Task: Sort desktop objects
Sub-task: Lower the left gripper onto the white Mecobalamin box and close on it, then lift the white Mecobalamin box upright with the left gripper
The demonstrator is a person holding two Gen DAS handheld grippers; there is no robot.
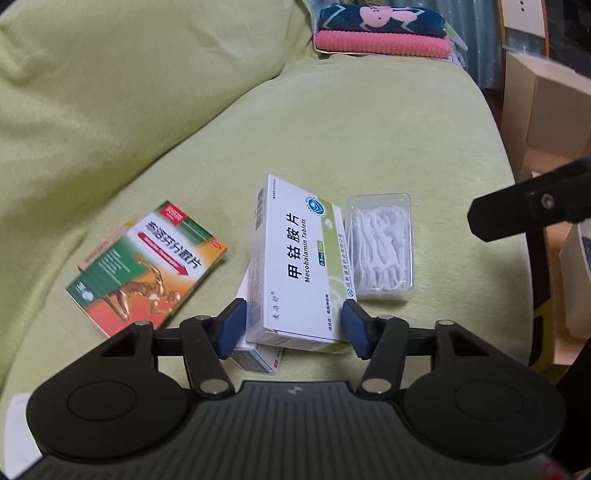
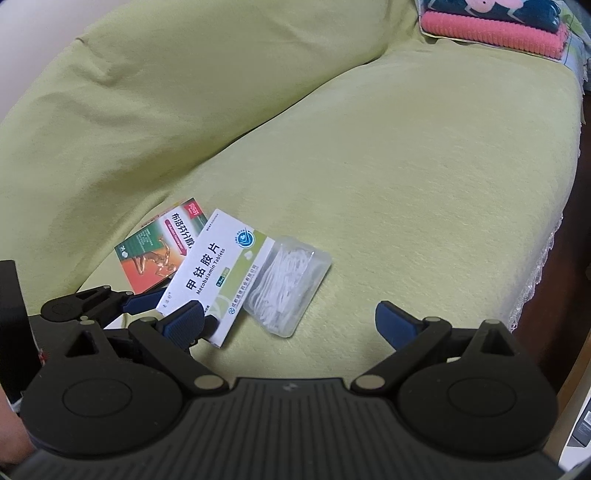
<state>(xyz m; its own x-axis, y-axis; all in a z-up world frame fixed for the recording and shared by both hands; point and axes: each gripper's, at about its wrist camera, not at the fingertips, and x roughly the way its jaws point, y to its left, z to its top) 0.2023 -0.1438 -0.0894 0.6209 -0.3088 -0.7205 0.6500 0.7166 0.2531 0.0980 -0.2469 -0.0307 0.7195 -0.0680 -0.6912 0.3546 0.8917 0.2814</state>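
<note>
Over on the left of the green-covered sofa seat (image 1: 369, 122) lies an orange and green medicine box (image 1: 146, 266), flat on the cloth and apart from both claws. Just right of it, the left gripper (image 1: 291, 326) has its two blue pads on either side of the near end of the white Mecobalamin tablet box (image 1: 299, 258), clamped on its long sides. That box sits tilted, with its far end raised off the cloth, and a second small white box (image 1: 255, 356) pokes out from under its near left corner. Right beside the tablet box, nearly touching its long edge, is a clear plastic case of white floss picks (image 1: 382, 247), lying flat on the seat.

Further right, the right gripper (image 2: 288, 319) hangs with its jaws spread wide and nothing between them; the floss case lies just beyond the gap, towards its left finger. At the far right end of the seat sit folded pink and dark blue towels (image 1: 382, 31).
</note>
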